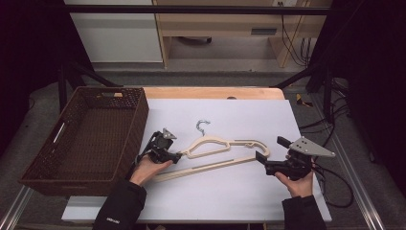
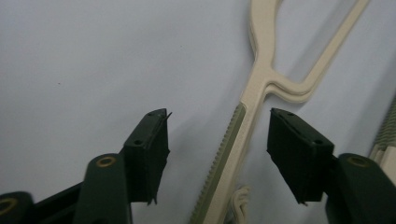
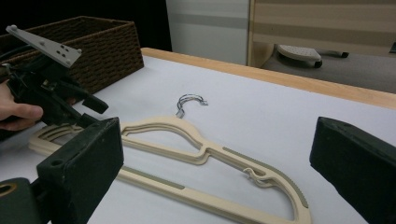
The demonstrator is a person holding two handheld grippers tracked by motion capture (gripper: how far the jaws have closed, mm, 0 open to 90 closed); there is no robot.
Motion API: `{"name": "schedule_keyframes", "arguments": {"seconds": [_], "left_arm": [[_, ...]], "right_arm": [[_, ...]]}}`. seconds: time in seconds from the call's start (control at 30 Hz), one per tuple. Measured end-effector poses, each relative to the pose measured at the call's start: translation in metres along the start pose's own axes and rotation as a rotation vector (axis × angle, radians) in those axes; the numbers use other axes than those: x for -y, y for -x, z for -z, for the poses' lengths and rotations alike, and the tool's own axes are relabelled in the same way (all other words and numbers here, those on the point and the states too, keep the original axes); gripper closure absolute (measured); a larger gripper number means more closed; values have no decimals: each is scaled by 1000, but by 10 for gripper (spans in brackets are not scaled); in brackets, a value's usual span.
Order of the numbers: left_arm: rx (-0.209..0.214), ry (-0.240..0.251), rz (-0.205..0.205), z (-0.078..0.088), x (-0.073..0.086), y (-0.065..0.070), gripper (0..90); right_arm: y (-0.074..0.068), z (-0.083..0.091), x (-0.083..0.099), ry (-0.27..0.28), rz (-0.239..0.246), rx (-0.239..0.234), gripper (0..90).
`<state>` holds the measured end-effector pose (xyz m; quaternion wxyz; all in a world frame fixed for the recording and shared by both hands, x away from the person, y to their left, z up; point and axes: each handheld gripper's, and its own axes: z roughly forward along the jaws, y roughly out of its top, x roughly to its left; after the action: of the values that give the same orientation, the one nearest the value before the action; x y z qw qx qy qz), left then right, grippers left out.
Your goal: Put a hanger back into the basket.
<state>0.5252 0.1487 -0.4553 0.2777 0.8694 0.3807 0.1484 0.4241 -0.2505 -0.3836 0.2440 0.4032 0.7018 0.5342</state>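
A cream plastic hanger [image 1: 215, 143] with a metal hook [image 1: 203, 125] lies flat on the white sheet; it looks like two stacked together. My left gripper [image 1: 179, 155] is at the hanger's left end. In the left gripper view its jaws stand on either side of the ribbed hanger arm [image 2: 233, 140], with a gap showing on each side of the left gripper [image 2: 217, 114]. My right gripper [image 1: 269, 148] hovers at the hanger's right end, jaws wide open. In the right gripper view the hanger [image 3: 187, 135] lies ahead of the right gripper [image 3: 217, 140], and the left gripper [image 3: 91, 112] is at the far end.
A dark woven basket [image 1: 139, 120] stands at the left of the table, close behind the left hand; it is also in the right gripper view as a basket [image 3: 102, 46]. The white sheet [image 1: 230, 191] covers most of the wooden table [image 1: 215, 92]. Cables trail off at the right.
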Motion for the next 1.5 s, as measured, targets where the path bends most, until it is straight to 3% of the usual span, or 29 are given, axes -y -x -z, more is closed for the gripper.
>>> {"name": "schedule_keyframes", "arguments": {"seconds": [0.17, 0.4, 0.7, 0.87, 1.07, 1.17, 1.3, 1.5], "left_arm": [[7, -17, -13, -4, 1, -1, 518], [72, -25, -19, -4, 2, -2, 668], [100, -27, -27, 1, 2, -3, 713], [88, -25, -52, 2, 2, 1, 737], [105, -26, -90, 4, 2, 7, 778], [79, -28, -106, 5, 3, 11, 790], [61, 4, -106, 9, 3, 15, 791], [69, 34, -102, 18, 3, 18, 792]], "right_arm": [[0, -1, 0, -4, 4, 0, 30], [-1, -2, 1, -10, 6, -3, 29], [-1, -2, 1, -14, 6, -4, 29], [-1, -2, 1, -15, 5, -6, 29], [-1, -3, 1, -15, 5, -7, 29], [-1, -2, 1, -15, 5, -8, 29], [-2, -3, 1, -14, 4, -11, 31], [-2, -3, 1, -16, 3, -14, 33]]}}
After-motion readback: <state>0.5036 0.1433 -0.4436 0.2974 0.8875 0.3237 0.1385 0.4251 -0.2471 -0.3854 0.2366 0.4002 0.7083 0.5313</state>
